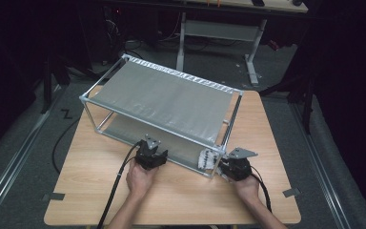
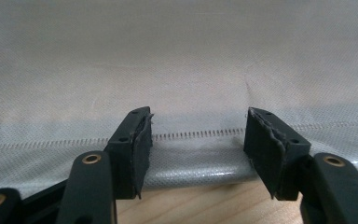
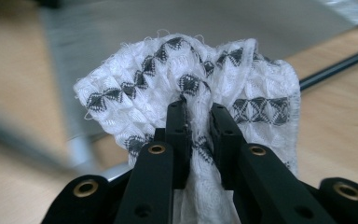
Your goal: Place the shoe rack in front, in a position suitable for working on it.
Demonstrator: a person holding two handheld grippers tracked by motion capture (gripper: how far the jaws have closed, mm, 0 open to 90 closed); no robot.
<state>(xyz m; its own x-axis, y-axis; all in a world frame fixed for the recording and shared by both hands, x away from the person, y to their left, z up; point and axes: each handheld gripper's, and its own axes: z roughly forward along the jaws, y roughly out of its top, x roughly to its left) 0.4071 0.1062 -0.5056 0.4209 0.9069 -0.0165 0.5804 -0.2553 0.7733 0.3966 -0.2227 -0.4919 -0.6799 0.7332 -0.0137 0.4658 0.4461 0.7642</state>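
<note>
Pinching a bunched white cloth (image 3: pixel 191 93) with dark diamond bands, right gripper (image 3: pixel 198 116) clamped, left gripper (image 2: pixel 198 135) jaws apart

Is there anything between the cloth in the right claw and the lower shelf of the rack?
Nothing visible blocks it. The right claw grips the white patterned cloth beside the rack's front right corner post, with the lower fabric shelf just behind that post.

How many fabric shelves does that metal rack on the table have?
2. The upper fabric shelf stretches across the top of the rack; the lower fabric shelf sits just above the table, mostly hidden beneath the upper one.
</note>
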